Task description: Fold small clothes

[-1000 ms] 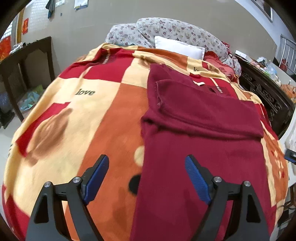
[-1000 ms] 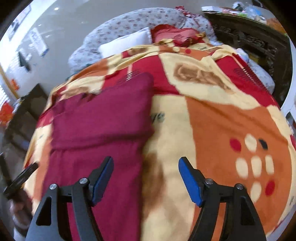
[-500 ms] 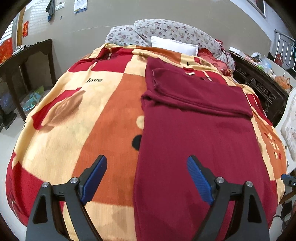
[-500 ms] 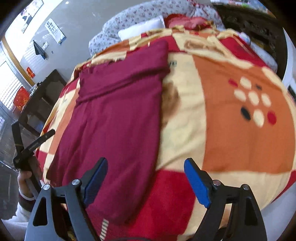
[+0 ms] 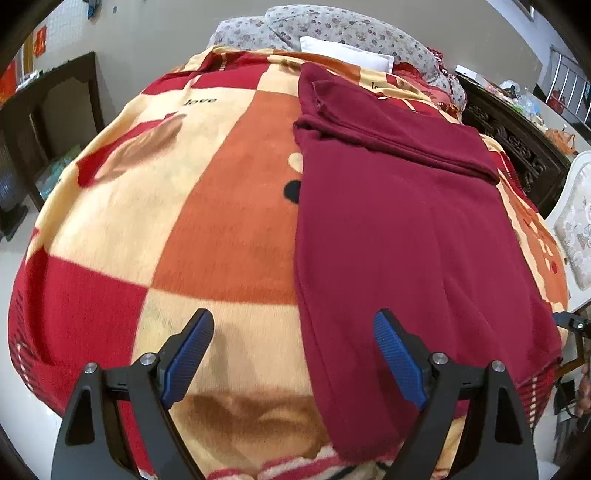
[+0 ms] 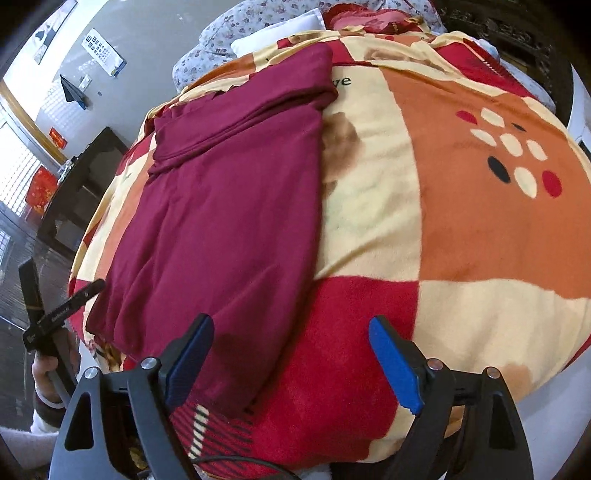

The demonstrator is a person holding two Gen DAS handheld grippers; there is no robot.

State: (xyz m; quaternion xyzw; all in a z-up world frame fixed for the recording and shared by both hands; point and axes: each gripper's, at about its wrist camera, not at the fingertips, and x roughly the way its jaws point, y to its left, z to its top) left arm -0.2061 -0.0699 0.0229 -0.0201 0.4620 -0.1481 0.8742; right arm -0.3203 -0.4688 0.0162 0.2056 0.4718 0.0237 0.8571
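A dark red garment (image 5: 399, 229) lies flat on a chequered red, orange and cream blanket (image 5: 207, 221), its far part folded back over itself. My left gripper (image 5: 295, 354) hovers open over the garment's near left edge, and that edge runs between the blue pads without being touched. In the right wrist view the garment (image 6: 229, 206) reaches the bed's near edge. My right gripper (image 6: 291, 360) is above its near right corner with the jaws opening, and the pads press on nothing. The left gripper (image 6: 55, 314), held by a hand, shows at the left of that view.
A white pillow (image 5: 347, 55) and flowered bedding (image 5: 332, 26) lie at the bed's far end. A dark wooden table (image 5: 48, 110) stands to the left, with dark carved furniture (image 5: 517, 144) and a white padded chair (image 5: 576, 236) to the right.
Both grippers have drawn back toward the bed's near edge and sunk lower, so the garment's near hem has come into view. The right jaws stand wider than before.
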